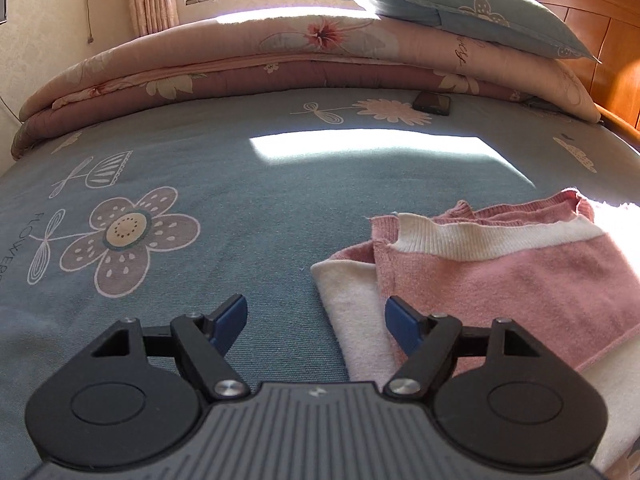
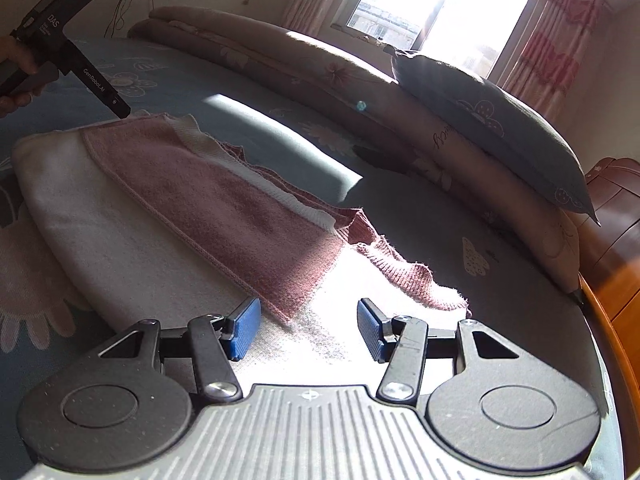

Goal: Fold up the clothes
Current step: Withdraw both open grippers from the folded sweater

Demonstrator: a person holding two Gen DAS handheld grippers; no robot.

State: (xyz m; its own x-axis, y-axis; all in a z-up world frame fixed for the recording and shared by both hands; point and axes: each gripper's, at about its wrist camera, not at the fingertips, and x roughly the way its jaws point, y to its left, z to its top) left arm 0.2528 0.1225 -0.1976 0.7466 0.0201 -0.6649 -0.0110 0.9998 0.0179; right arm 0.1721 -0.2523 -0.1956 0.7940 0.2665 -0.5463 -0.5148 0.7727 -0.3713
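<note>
A pink knitted sweater with cream ribbed bands [image 1: 500,276] is seen lying partly folded on a blue-grey bedspread printed with flowers [image 1: 240,208], its bulk to the right in the left wrist view and just ahead of the jaws in the right wrist view [image 2: 224,208]. The left gripper [image 1: 314,322] is held with its blue-padded jaws apart, nothing clamped, the right-hand pad sitting just over the garment's near edge; the right gripper [image 2: 308,328] is likewise spread, with only sunlit cream fabric beneath the gap and no pad pressing on it. Trouble is judged likely if only the top layer is pinched, since the loose knit could then be dragged out of its fold, or the bedspread caught along with it; the harsh sun patch may also hide the hem. The word "FLOWER" is printed beside the large flower on the bedspread, script lettering on the folded pink floral quilt [image 1: 280,64] cannot be read for certain, and "GenRobot.AI" and "DAS" are marked on the left gripper's body as seen from the right wrist [image 2: 72,52]
</note>
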